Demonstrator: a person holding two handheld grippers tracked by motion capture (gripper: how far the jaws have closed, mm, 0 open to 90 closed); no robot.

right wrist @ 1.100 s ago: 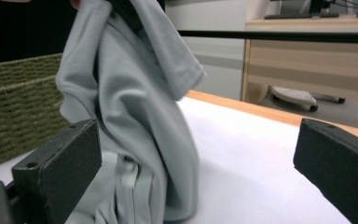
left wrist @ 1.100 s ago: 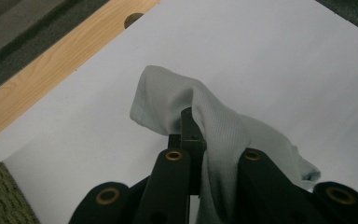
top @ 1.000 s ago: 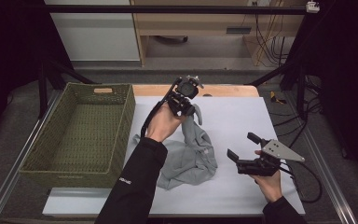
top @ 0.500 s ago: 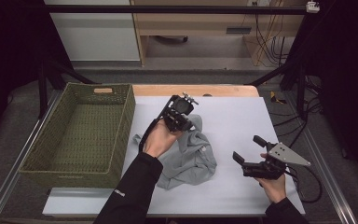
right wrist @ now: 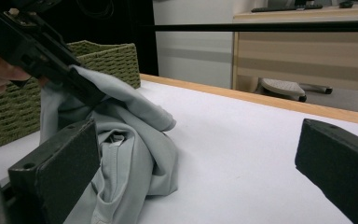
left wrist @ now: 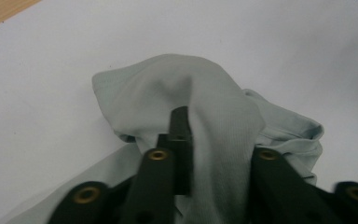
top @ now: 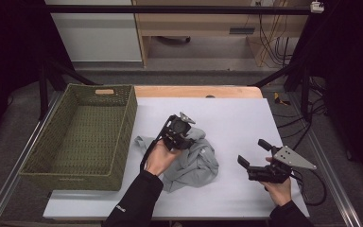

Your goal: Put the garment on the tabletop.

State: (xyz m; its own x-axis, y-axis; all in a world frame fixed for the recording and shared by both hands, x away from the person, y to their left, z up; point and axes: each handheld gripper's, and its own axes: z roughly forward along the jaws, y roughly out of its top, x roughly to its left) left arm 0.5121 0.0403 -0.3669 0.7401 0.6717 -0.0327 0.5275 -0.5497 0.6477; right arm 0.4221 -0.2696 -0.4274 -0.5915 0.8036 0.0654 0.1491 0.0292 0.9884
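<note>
pinching a crumpled pale grey cotton garment (top: 192, 163) above the bench, the left gripper (top: 178, 132) risks dropping loosely held folds; right gripper (top: 255, 158) spread, empty.

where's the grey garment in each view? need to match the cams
High view: grey garment at table centre, right of the woven basket.
Left gripper view: centre, a fold pinched between the jaws.
Right gripper view: left half.
Shared landmark: the white table top.
</note>
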